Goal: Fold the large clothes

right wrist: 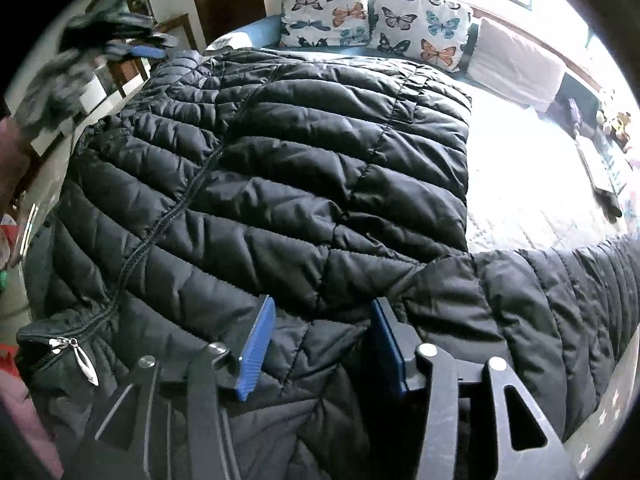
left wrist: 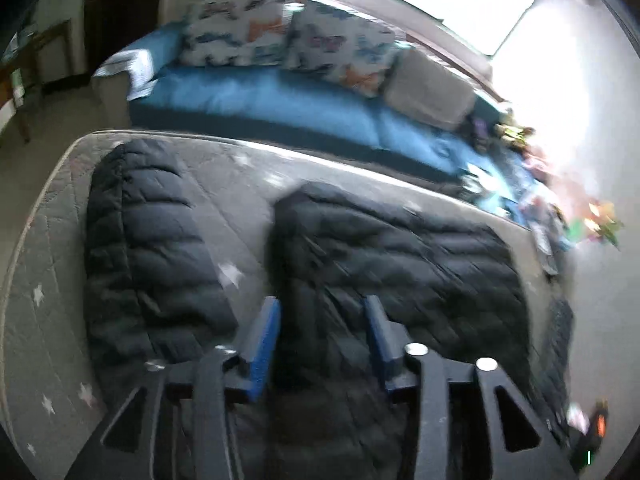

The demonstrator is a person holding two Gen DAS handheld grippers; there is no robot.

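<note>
Jacket [right wrist: 280, 168] spread on mattress [left wrist: 52, 280], sofa [left wrist: 280, 100] behind, cushions [right wrist: 376, 20] on sofa

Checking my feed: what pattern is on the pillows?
Colourful butterflies on white pillows, clearest in the right wrist view.

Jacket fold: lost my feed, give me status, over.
Left tongs open, over the jacket. Right tongs open, near its shoulder. Jacket flat, zipped, sleeve spread sideways, unfolded. Nothing lying on it.

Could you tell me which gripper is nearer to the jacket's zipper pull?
Right. The right gripper is open over the black jacket, with the zipper pull just to its left. The left gripper is over the jacket too, with no zipper pull in its view.
</note>
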